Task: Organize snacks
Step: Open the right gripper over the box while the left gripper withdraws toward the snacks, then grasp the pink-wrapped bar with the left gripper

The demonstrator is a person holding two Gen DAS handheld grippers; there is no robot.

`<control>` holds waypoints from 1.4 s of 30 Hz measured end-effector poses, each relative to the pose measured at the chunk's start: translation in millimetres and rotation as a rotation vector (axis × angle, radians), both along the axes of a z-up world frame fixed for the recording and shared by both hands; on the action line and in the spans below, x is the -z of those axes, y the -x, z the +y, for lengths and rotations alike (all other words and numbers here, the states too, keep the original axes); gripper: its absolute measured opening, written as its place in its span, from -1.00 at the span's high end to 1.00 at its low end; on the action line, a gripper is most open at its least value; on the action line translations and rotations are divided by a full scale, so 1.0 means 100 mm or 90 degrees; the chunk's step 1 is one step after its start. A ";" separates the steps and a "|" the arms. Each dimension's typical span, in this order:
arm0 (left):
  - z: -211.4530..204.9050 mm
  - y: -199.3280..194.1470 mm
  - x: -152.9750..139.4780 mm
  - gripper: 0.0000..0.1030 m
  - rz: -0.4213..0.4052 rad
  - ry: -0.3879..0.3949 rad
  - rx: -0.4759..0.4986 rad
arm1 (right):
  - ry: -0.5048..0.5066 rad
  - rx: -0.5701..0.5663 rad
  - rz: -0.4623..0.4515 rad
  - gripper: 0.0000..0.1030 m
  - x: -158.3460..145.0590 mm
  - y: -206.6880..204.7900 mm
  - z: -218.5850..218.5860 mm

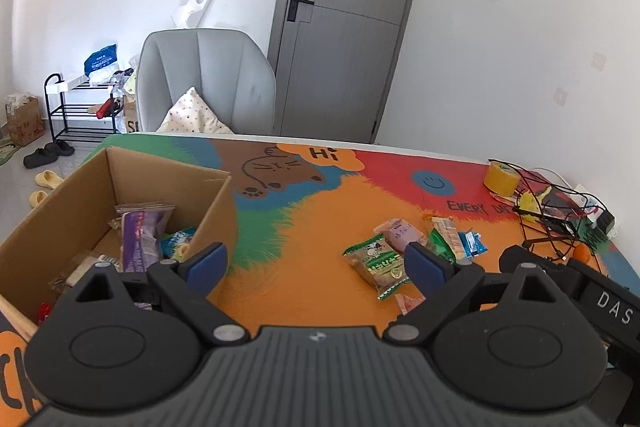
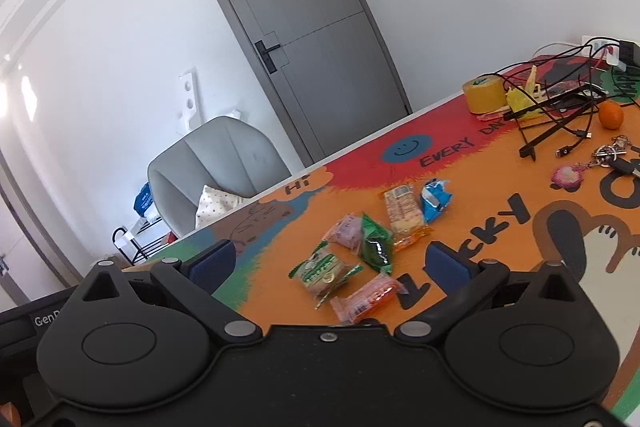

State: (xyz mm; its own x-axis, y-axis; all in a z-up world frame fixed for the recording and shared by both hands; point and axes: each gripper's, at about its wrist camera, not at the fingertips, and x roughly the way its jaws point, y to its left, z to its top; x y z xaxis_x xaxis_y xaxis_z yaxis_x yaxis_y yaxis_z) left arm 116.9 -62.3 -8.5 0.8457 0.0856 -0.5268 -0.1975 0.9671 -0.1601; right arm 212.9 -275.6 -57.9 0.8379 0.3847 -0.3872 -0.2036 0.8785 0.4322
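Both grippers, left point(image 1: 316, 263) and right point(image 2: 340, 263), hover with fingers spread and empty above the bench point(image 2: 480, 187), where the loose snacks point(image 2: 360, 259) lie just ahead of the right one, nearer it than the cardboard box point(image 1: 80, 195) at left.

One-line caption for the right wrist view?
Open right gripper hovers over six loose snack packets on the colourful table mat.

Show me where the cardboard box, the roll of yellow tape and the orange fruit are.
cardboard box point(image 1: 212, 203): left wrist view, right wall.
roll of yellow tape point(image 2: 486, 94): right wrist view, its side.
orange fruit point(image 2: 611, 115): right wrist view, its middle.
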 end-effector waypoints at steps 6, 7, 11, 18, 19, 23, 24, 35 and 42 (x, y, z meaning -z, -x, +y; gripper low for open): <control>-0.20 -0.18 0.10 -0.83 0.009 -0.010 0.018 | -0.013 0.034 0.023 -0.99 0.15 -0.13 -0.30; -0.23 -0.21 0.12 -0.83 0.011 -0.010 0.020 | -0.015 0.038 0.027 -0.99 0.18 -0.15 -0.34; -0.32 -0.34 0.23 -0.83 0.023 -0.008 0.030 | -0.014 0.049 0.041 -0.98 0.29 -0.23 -0.46; -0.40 -0.56 0.41 -0.80 0.049 -0.002 0.028 | -0.020 0.046 0.078 -0.80 0.48 -0.36 -0.53; -0.41 -0.58 0.43 -0.79 0.052 -0.001 0.027 | -0.020 0.044 0.083 -0.75 0.51 -0.38 -0.52; -0.50 -0.67 0.53 -0.77 0.060 0.002 0.033 | -0.025 0.042 0.098 -0.67 0.57 -0.46 -0.54; -0.53 -0.69 0.56 -0.74 0.064 0.001 0.035 | -0.027 0.042 0.101 -0.64 0.59 -0.47 -0.55; -0.78 -0.94 0.85 -0.54 0.119 0.024 0.067 | -0.031 0.072 0.126 -0.62 0.74 -0.56 -0.67; -1.04 -1.05 0.99 -0.53 0.135 0.003 0.088 | -0.033 0.105 0.121 -0.62 0.74 -0.49 -0.85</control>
State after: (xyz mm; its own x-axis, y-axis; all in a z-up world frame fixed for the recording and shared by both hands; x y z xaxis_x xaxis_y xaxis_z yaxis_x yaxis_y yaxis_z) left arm 221.5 -165.9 -107.6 0.7193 -0.0265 -0.6942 -0.0924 0.9867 -0.1334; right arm 262.2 -360.9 -131.9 0.8054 0.2723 -0.5265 0.0293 0.8689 0.4941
